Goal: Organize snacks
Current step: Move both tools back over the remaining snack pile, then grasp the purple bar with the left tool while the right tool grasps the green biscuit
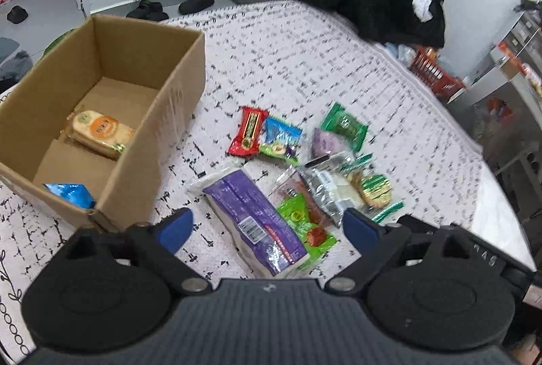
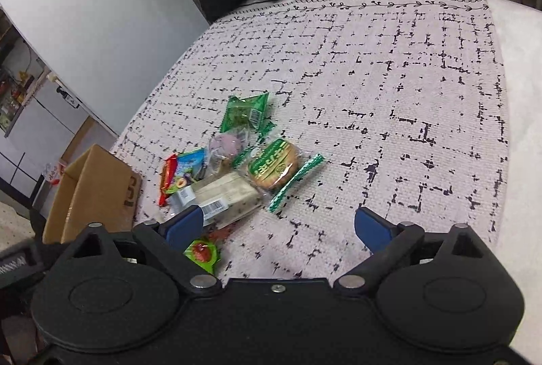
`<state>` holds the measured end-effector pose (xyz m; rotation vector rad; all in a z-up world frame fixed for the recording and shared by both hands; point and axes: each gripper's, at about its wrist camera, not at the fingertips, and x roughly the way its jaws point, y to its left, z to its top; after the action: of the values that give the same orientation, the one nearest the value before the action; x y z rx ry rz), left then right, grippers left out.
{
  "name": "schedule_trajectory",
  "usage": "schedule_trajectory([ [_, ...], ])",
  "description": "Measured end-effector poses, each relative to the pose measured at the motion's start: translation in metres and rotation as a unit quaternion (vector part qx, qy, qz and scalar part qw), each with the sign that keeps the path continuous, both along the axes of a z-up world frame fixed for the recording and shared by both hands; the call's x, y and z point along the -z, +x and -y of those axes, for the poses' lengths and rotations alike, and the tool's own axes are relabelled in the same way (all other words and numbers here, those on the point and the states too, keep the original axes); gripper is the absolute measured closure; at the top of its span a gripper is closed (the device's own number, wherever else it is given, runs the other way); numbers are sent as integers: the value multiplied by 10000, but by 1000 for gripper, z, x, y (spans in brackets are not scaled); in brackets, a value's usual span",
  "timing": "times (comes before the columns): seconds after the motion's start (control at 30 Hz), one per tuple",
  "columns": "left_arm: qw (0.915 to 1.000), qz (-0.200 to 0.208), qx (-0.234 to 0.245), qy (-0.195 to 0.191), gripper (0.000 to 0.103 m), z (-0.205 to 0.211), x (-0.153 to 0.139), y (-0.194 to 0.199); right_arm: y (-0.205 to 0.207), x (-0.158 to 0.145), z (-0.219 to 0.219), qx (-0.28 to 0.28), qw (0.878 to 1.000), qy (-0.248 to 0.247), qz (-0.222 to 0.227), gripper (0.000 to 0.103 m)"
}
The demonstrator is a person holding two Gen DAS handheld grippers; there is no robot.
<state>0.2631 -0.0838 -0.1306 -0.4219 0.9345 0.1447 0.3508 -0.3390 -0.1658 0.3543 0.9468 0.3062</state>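
Cardboard box (image 1: pixel 101 114) is seen at left; snack packets (image 1: pixel 298 168) are heaped at centre. Both grippers, left gripper (image 1: pixel 267 226) and right gripper (image 2: pixel 281 226), are held with fingers apart, nothing gripped.

The cardboard box (image 1: pixel 162 114) was plain brown corrugated board, matt, with a strip of glossy clear tape on its outer wall. The cloth (image 2: pixel 389 87) over the bench looked woven and coarse, a pale matt fabric printed with broken black lines. The snack wrappers were shiny plastic film: the purple pack (image 1: pixel 257 222) glared under the light, the red bar (image 1: pixel 247 136) looked foil-like, and the round biscuit (image 2: pixel 274 168) sat in clear crinkled film. The left gripper (image 1: pixel 267 226) had matt black plastic arms, smooth blue fingers (image 1: pixel 176 226) and dull metal rivets.
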Motion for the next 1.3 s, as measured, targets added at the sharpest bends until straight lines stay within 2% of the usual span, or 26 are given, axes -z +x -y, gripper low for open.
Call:
schedule_trajectory([
  [0.07, 9999, -117, -18, 2, 23, 2, 8, 5, 6, 5, 0, -3, 10000, -29, -29, 8],
  [0.27, 9994, -307, -111, -68, 33, 4, 28, 17, 23, 13, -2, -122, 9997, -189, 31, 11],
  [0.57, 9978, -616, -185, 138, 34, 8, 50, 32, 47, 17, -10, -283, 9985, -340, 331, 11],
  [0.87, 9961, -774, -261, 326, 34, 1, 56, 24, 60, 17, -23, -475, 9960, -427, 628, 12],
  [0.97, 9961, -751, -292, 350, 39, -1, 54, 22, 63, 21, -26, -575, 9958, -470, 531, 20],
  [1.1, 9963, -715, -331, 355, 39, -1, 53, 20, 57, 25, -27, -666, 9960, -502, 332, 28],
  [1.3, 9964, -642, -374, 406, 39, 2, 54, 23, 43, 26, -27, -735, 9951, -632, 188, 30],
])
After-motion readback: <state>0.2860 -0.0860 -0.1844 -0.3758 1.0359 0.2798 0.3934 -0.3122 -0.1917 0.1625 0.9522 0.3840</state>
